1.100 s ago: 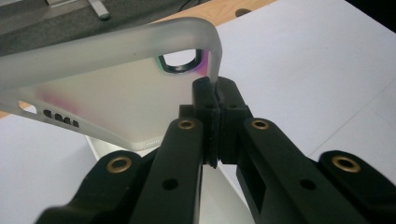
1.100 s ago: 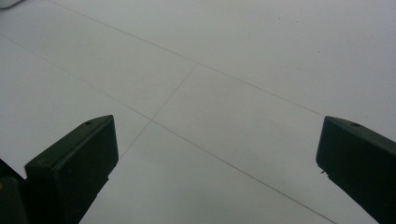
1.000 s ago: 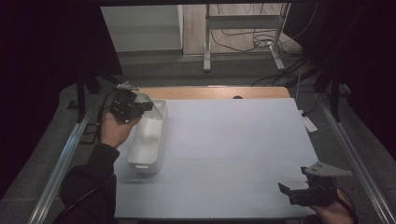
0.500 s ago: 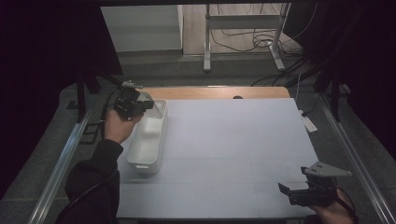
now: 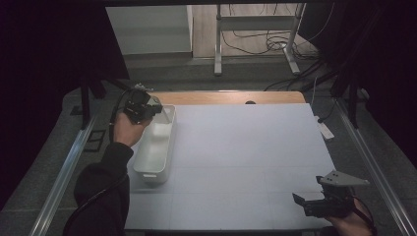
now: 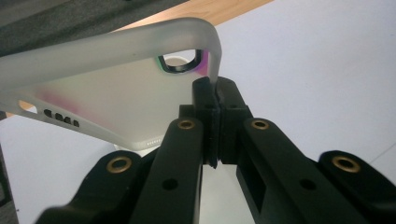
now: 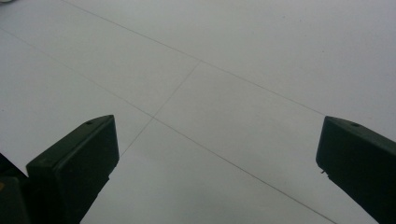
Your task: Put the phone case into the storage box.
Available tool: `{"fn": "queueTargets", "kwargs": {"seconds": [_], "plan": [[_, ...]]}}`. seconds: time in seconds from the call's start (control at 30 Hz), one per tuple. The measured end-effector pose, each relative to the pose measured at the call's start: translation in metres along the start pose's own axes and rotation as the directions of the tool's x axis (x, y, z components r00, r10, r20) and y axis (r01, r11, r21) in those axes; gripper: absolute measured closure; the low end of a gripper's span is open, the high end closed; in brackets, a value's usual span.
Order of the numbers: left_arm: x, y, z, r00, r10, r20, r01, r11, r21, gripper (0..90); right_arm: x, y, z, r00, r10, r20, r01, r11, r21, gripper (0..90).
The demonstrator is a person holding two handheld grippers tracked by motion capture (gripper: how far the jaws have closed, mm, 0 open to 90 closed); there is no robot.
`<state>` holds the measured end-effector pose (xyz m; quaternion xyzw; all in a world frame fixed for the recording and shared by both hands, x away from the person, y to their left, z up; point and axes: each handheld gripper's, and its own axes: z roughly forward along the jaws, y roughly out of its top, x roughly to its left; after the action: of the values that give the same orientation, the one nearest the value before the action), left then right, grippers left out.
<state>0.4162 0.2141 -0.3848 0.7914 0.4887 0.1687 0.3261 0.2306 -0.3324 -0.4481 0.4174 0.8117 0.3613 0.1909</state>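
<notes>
A frosted clear phone case [image 6: 107, 84] with a dark camera cutout hangs from my left gripper [image 6: 215, 91], whose jaws are shut on the case's edge. From above, the left gripper [image 5: 153, 111] is over the far end of a white bin [image 5: 152, 172] at the table's left, and the case [image 5: 166, 116] shows as a pale sliver over the bin. My right gripper [image 5: 306, 202] rests at the near right corner of the table. Its jaws stand wide apart with nothing between them over the bare white table [image 7: 210, 93].
The white table top [image 5: 246, 157] has a wooden strip [image 5: 231, 97] along its far edge. Metal rails [image 5: 64, 177] run down both sides. Cables and a stand's legs [image 5: 255, 44] lie on the floor beyond the table.
My left hand has shifted right and slightly down with the phone case, ending over the bin's far end. The right gripper has stayed put.
</notes>
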Motion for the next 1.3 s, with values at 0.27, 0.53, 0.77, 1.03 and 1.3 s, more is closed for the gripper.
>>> {"fn": "queueTargets", "kwargs": {"seconds": [0.27,0.53,0.77,1.03,1.3], "plan": [[0.003,0.002,0.015,0.9999,-0.008,-0.013,0.009,0.9996,0.028,88.6,0.001,0.0,0.0,1.0,-0.003,-0.004,0.003,1.0,0.004,0.0],[0.004,0.006,0.028,0.9999,-0.016,-0.003,0.016,0.9987,0.048,88.6,0.001,0.0,0.001,0.9999,-0.013,-0.005,0.013,0.9999,0.01,0.0],[0.004,0.009,0.039,0.9998,-0.015,-0.009,0.016,0.9971,0.074,88.6,0.002,0.0,0.001,0.9998,-0.018,-0.006,0.018,0.9997,0.015,0.0],[0.009,0.006,0.051,0.9992,-0.039,-0.012,0.04,0.9942,0.099,88.6,0.002,0.0,0.001,0.9997,-0.023,-0.007,0.023,0.9996,0.015,0.0],[0.012,0.005,0.064,0.998,-0.063,-0.004,0.063,0.9908,0.12,88.5,0.002,0.0,0.001,0.9997,-0.023,-0.009,0.023,0.9996,0.016,0.0]]}}
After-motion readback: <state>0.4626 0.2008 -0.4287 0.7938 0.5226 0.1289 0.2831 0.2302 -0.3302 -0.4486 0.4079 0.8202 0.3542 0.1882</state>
